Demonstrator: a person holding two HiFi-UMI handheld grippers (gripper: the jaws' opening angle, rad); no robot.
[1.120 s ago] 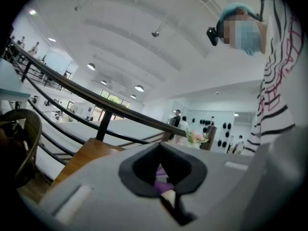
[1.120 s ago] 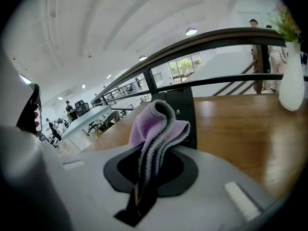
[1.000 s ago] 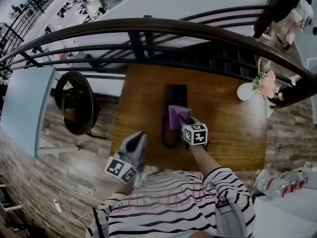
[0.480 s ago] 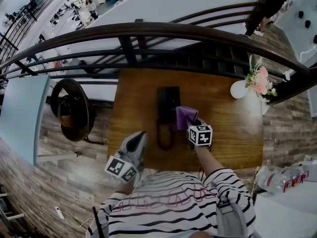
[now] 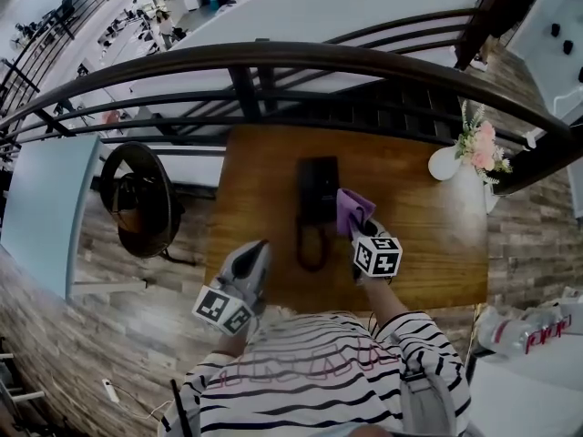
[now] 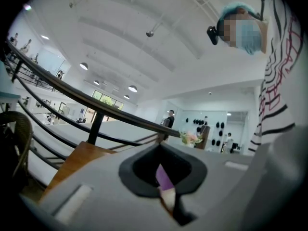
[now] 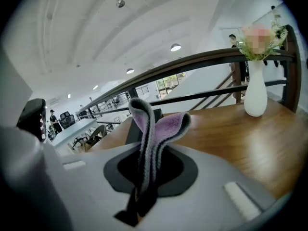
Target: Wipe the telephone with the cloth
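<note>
Well, on the wooden table [image 5: 437,244] the black telephone [image 5: 319,188] lies near the middle; it looks stiff and light, so it may slide unless I steady its body. The soft purple cloth [image 5: 352,208] is pinched in my right gripper [image 5: 358,228], just beside the telephone; my left gripper [image 5: 259,246] is pressed together, empty. No writing is readable.

Tools two (left tool [image 5: 256,247], right tool [image 5: 360,230]), telephone [image 5: 319,188] one, cloth [image 5: 351,209] one, vase [image 5: 448,164] one, table [image 5: 428,244] one

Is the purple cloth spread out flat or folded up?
Folded up. The cloth is doubled over into a loop that sticks up, pinched in the shut right tool.
</note>
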